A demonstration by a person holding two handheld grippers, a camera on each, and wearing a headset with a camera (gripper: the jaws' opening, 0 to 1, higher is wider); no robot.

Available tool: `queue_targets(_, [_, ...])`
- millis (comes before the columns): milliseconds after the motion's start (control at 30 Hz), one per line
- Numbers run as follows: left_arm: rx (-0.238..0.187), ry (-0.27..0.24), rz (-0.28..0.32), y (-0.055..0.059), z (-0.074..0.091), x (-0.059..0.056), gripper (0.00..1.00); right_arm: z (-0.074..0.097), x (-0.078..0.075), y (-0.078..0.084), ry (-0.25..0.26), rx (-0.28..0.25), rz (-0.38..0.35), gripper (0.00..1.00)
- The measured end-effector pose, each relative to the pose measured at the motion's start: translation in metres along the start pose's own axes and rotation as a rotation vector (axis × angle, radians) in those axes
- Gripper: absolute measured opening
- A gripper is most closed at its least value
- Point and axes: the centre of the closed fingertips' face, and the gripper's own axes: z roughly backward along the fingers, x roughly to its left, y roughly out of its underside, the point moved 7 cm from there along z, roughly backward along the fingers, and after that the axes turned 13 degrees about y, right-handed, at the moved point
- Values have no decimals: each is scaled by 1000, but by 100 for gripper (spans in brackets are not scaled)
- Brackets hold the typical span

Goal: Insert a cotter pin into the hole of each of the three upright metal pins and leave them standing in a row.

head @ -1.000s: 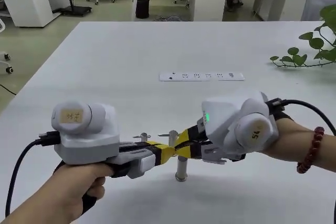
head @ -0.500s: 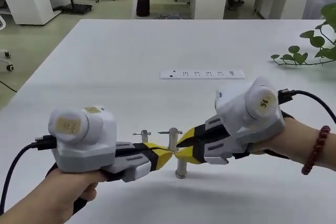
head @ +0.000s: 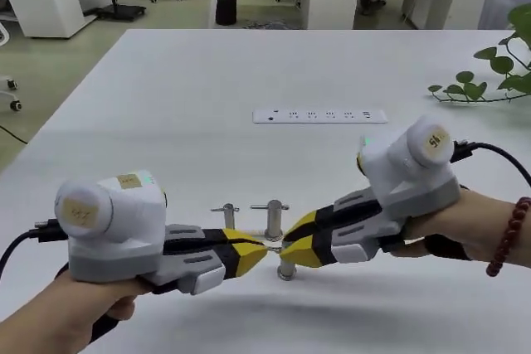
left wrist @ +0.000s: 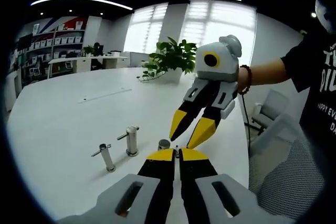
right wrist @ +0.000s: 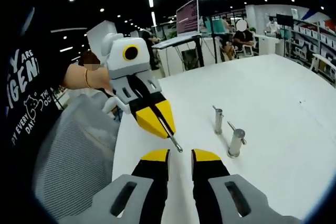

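Note:
Three upright metal pins stand in a row. The far pin (head: 226,215) and the middle pin (head: 271,218) each carry a cotter pin crosswise. The nearest pin (head: 286,270) is partly hidden behind the gripper tips; its top (left wrist: 164,144) shows bare. My left gripper (head: 263,248) is shut on a thin cotter pin (right wrist: 171,136), which points at the right gripper. My right gripper (head: 285,250) is open, its yellow tips facing the pin's free end a short gap away. In the right gripper view the two fitted pins (right wrist: 235,142) stand to the right.
A white power strip (head: 320,116) lies across the middle of the white table (head: 166,105). Green plant stems (head: 489,80) trail in at the right edge. Desks and chairs stand beyond the table's far edge.
My right gripper has rolled and drawn back to the right, so its tips no longer overlap the left gripper's. The left gripper has dropped a little, still holding the cotter pin.

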Motion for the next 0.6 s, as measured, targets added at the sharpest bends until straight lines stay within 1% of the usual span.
queue_targets(33, [2,8,0,0,0,-1,0,0,0,1,-4,-2,-5,11])
queue_targets(100, [3,25,0,1,0,-5,0,1,3,2,-37,-6,-20,10])
queue_targets(133, [9,36,-5,2,-1,-7,0,1,5,2,-44,-7,-24,10])
queue_targets(200, [7,52,-6,2,-1,-9,0,1,9,4,-70,-1,-27,10])
queue_targets(267, [5,64,-5,3,-1,-11,0,0,13,6,-86,4,-24,10])
queue_targets(400, [-4,92,-4,3,-2,-15,0,0,16,8,-109,11,-20,9])
queue_targets(500, [-1,112,-2,3,-3,-18,0,-1,17,9,-126,10,-24,8])
queue_targets(600, [-11,129,6,3,-3,-20,0,-1,19,10,-140,11,-24,7])
